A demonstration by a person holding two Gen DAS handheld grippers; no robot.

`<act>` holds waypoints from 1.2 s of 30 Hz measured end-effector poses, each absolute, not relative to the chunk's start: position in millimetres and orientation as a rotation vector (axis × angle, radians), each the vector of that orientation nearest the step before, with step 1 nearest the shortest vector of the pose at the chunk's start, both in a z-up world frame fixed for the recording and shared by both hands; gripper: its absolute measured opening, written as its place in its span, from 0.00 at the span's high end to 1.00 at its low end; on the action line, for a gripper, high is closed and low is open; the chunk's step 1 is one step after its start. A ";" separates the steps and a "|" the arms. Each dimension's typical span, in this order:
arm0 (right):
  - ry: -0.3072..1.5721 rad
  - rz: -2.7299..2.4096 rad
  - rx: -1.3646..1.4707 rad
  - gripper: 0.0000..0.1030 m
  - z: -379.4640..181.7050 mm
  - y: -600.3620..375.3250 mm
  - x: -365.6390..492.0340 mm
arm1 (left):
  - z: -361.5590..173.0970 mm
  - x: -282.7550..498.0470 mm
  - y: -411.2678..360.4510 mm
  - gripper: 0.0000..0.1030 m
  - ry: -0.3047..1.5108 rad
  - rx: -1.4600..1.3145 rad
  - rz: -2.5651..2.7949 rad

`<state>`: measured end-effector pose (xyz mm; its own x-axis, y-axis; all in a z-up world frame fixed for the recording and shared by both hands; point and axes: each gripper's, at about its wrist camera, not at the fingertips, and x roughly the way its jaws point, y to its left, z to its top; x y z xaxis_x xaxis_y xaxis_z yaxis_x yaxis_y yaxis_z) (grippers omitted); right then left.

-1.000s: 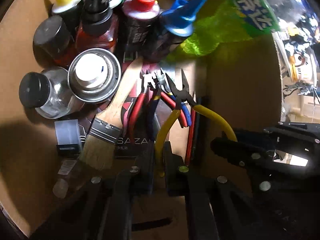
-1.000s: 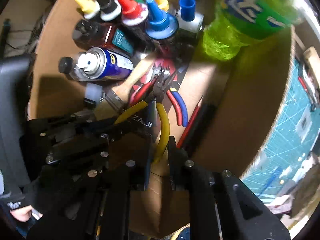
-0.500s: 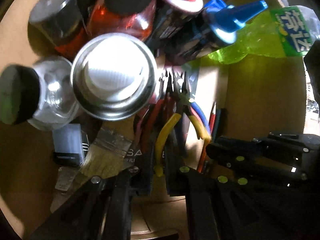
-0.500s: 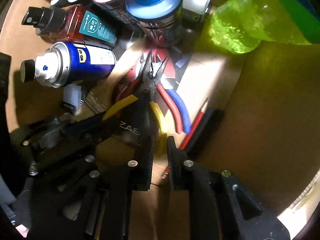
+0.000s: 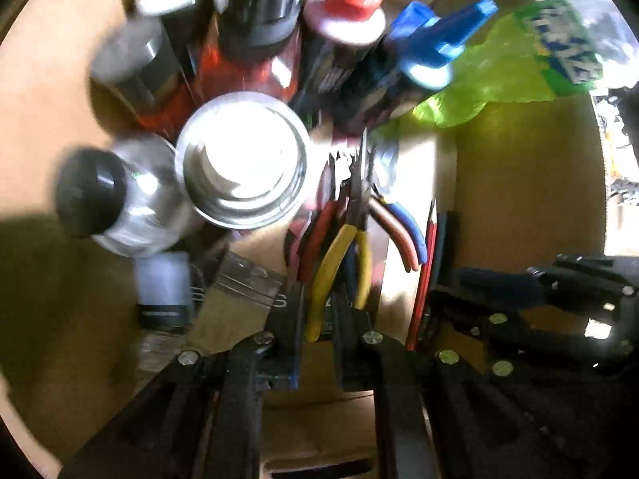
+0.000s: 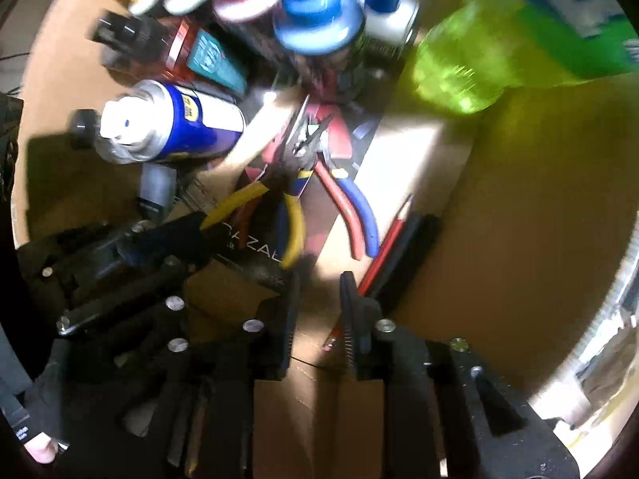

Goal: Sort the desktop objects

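**Box filling up, pliers going in last**

The cardboard box (image 5: 519, 199) is already holding most of the desk items. The green bottle (image 5: 499, 76) is leaning at two o'clock, and the spray can (image 5: 243, 167) is standing at ten among capped bottles that blur is smearing. At centre, the yellow-handled pliers (image 5: 339, 255) are lying over other pliers, with the left gripper (image 5: 319, 327) pinching one handle at six o'clock. The right gripper (image 6: 317, 299) is opening its jaws on nothing, beside a red pencil (image 6: 383, 247). What remains outside the box is not showing.

Matt brown cardboard box (image 5: 519, 183), shiny metal can top (image 5: 243, 167), glossy yellow rubbery pliers handles (image 5: 331, 267), translucent green plastic bottle (image 6: 471, 60), matt black plastic grippers (image 6: 315, 311)
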<state>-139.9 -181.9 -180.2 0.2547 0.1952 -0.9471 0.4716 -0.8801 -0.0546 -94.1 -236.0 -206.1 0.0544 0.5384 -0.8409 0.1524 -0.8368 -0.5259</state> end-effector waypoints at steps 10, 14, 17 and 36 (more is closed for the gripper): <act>0.565 -1.796 2.188 0.72 -127.8 -177.0 -144.9 | -160.0 -83.7 -250.8 0.80 -0.538 -1.984 2.050; 0.519 -1.844 2.147 0.71 -128.2 -174.1 -140.4 | -155.2 -76.1 -263.4 0.62 -0.468 -1.942 2.144; 0.468 -1.895 2.106 0.68 -117.8 -166.0 -136.1 | -146.6 -72.0 -272.3 0.47 -0.386 -1.905 2.230; 0.328 -2.101 1.806 0.23 -54.4 -108.3 -93.8 | -112.4 -33.1 -251.3 0.06 -0.435 -1.811 2.416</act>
<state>-93.8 -108.3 -54.4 -0.1264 -0.1116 -0.9857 0.4066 -0.9122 0.0512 -33.1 -251.3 -112.4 -0.2924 0.2410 -0.9254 0.0972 -0.9552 -0.2795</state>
